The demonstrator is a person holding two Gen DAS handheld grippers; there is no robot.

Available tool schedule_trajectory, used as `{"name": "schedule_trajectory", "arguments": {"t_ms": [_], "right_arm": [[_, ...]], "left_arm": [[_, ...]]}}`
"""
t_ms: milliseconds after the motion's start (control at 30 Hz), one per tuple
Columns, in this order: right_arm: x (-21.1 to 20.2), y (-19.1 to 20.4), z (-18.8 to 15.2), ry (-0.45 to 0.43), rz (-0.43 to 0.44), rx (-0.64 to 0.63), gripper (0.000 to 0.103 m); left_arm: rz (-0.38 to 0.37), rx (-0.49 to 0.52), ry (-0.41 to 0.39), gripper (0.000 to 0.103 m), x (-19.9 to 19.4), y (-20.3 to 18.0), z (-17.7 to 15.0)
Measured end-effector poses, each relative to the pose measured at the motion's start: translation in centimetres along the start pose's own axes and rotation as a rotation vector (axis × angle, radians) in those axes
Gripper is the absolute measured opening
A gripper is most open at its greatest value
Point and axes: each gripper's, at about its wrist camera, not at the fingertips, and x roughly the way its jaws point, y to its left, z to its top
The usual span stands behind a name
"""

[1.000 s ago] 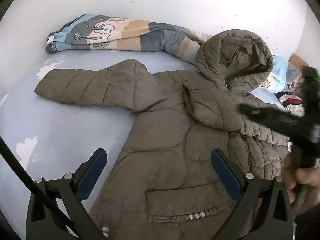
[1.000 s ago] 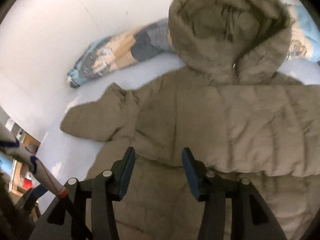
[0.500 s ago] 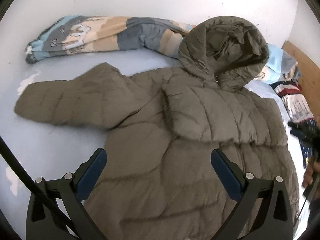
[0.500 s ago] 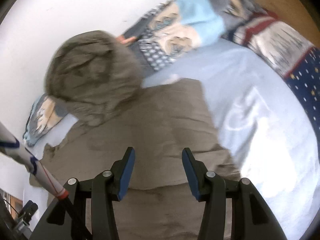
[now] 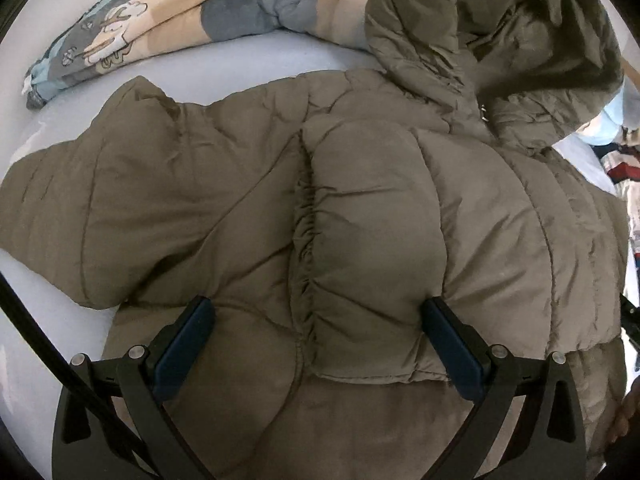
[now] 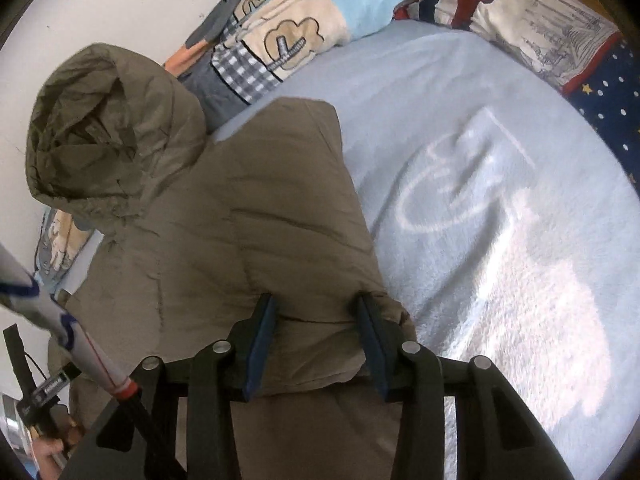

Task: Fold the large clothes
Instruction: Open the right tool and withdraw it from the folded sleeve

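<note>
One olive puffer jacket flat on light blue bed, hood toward wall. One sleeve folded across chest, one spread outward. Left gripper: jaws spread wide over folded sleeve. Right gripper: jaws parted, straddling jacket edge. Two patterned quilts at bed margin.

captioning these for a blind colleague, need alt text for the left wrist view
An olive-brown quilted hooded puffer jacket lies spread on a pale blue bed sheet, one sleeve folded across its chest and the other stretched out to the left. The left tongs hang open just over the folded sleeve's cuff. A rolled cartoon-print patchwork blanket lies behind.
</note>
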Motion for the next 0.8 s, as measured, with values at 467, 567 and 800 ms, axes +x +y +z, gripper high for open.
{"name": "schedule_trajectory", "arguments": {"t_ms": [467, 567, 800], "right_arm": [[-6.4, 2.6, -3.4, -0.037, -0.001, 0.031, 0.046], [-9.8, 3.9, -6.8, -0.049, 0.042, 0.029, 0.046], [-14.7, 8.1, -14.1, -0.028, 0.117, -0.007, 0.047]], "left_arm": [[-0.089, -0.034, -0.017, 0.103, -6.8, 2.9, -4.2], [-0.103, -0.04, -0.046, 0.103, -10.0, 4.4, -6.6], [-0.052, -0.003, -0.12, 0.103, -17.0, 7.7, -12.8]]}}
